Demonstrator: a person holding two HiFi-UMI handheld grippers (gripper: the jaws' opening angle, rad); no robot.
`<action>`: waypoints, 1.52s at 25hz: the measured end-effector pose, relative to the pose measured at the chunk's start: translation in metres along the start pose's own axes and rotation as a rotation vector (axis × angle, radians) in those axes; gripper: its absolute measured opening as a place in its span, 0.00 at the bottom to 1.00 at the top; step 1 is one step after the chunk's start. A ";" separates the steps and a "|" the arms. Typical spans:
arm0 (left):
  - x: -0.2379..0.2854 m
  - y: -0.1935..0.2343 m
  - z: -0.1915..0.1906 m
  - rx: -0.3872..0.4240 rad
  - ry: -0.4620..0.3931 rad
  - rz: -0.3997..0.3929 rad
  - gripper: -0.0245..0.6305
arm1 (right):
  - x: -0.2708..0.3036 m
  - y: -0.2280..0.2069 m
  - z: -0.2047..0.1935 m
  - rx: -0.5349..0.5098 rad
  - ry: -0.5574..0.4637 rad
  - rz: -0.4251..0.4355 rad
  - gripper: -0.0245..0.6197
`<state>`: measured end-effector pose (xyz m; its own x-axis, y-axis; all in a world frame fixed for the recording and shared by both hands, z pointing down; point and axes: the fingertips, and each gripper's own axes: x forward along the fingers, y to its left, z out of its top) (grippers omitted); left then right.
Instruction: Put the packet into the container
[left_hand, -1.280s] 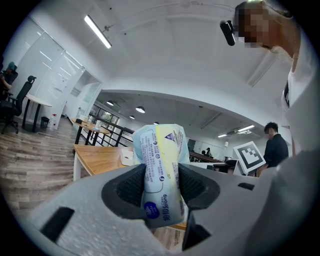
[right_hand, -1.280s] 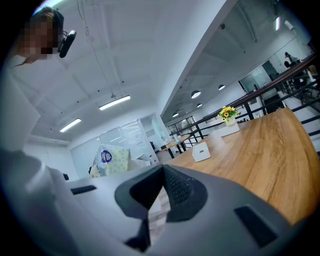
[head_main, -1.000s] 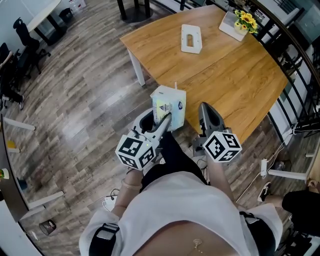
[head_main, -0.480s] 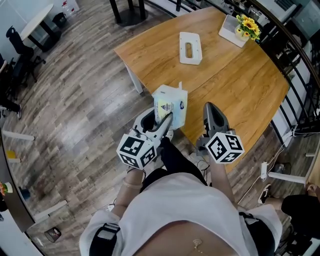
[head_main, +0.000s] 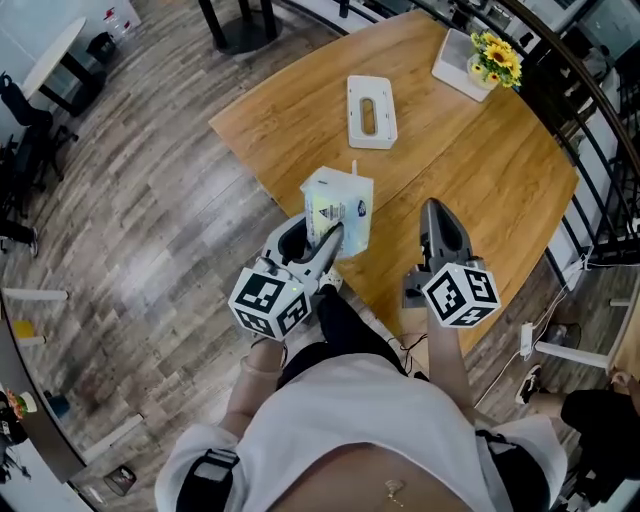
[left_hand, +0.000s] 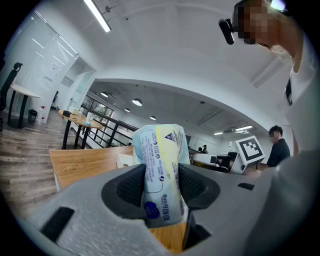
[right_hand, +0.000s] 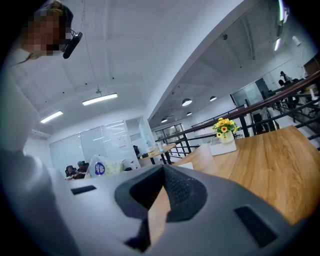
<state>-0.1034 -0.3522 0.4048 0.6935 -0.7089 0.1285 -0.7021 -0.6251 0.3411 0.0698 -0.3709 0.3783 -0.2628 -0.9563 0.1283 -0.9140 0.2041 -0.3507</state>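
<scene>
Left gripper view: pinches packet (left_hand: 161, 160) upright between left gripper (left_hand: 163, 186) jaws, bulk projecting beyond them; right gripper (right_hand: 163, 171) pressed together, empty. Risks soft packet slipping or buckling at narrow slot of container (head_main: 384, 96) ahead.

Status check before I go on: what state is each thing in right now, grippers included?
left gripper: shut on the packet.
packet: upright between the jaws, held in the air, not yet in the container.
right gripper: shut, empty.
container: on the table, slotted top up, nothing touching it.
flowers: upright at the table's far corner.
</scene>
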 end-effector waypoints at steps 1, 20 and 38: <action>0.007 0.003 0.002 0.000 0.003 -0.005 0.33 | 0.006 -0.003 0.003 -0.004 -0.002 -0.005 0.06; 0.121 0.051 0.029 0.012 0.073 -0.109 0.33 | 0.103 -0.057 0.025 0.041 -0.025 -0.099 0.06; 0.184 0.098 0.048 -0.078 0.160 -0.133 0.33 | 0.143 -0.067 0.060 -0.040 -0.003 -0.189 0.06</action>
<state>-0.0519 -0.5596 0.4166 0.8005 -0.5569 0.2216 -0.5922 -0.6779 0.4355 0.1122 -0.5337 0.3645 -0.0843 -0.9790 0.1856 -0.9585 0.0288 -0.2835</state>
